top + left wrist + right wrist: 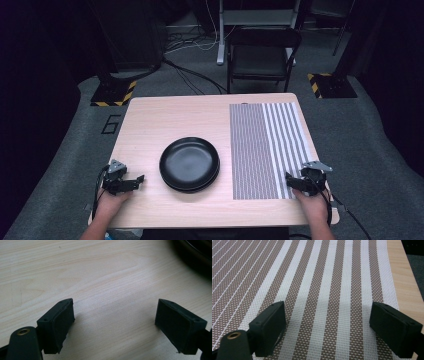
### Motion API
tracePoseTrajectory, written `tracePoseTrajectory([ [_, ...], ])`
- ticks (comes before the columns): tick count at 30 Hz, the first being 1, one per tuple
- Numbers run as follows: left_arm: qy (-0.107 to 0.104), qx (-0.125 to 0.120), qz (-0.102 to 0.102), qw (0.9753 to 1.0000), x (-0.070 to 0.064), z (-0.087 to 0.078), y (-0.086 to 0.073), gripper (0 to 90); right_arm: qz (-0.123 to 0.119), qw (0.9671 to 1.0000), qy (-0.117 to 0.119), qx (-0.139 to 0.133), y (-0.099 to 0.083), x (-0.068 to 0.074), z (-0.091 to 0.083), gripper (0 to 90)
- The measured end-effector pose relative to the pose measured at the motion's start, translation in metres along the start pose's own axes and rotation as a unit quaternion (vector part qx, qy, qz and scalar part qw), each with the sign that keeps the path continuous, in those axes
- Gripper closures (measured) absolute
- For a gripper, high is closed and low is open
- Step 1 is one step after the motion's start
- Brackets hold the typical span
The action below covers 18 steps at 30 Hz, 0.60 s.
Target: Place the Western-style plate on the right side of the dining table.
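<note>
Grippers rest at the near corners of the wooden table (150, 120). Our left gripper (136, 181) lies on bare wood, jaws spread wide and empty, just left of the black plates (189, 163), which look stacked; we judge them stiff, glossy, breakable, best pinched at the rim. Our right gripper (291, 181), equally wide and empty, sits over the near right corner of the striped woven placemat (265, 145), light and floppy, best taken by its edge.

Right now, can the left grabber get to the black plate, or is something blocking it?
Probably yes. The left gripper is open and points at the black plate, with bare table between them and nothing in the way.
</note>
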<state>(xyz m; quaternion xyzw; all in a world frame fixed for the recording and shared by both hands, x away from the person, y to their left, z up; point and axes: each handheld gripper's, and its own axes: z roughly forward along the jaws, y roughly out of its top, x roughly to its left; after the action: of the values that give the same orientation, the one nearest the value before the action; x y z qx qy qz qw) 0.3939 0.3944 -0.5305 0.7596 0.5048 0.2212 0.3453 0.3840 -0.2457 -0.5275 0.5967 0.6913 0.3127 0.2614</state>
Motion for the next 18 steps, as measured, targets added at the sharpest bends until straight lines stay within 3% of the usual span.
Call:
tracePoseTrajectory([
  [18, 0.003, -0.003, -0.002, 1.0, 0.0, -0.0009, -0.0005, 18.1, -0.005, 1.0, 0.005, -0.003, -0.0003, -0.0031, -0.0008, 15.4],
])
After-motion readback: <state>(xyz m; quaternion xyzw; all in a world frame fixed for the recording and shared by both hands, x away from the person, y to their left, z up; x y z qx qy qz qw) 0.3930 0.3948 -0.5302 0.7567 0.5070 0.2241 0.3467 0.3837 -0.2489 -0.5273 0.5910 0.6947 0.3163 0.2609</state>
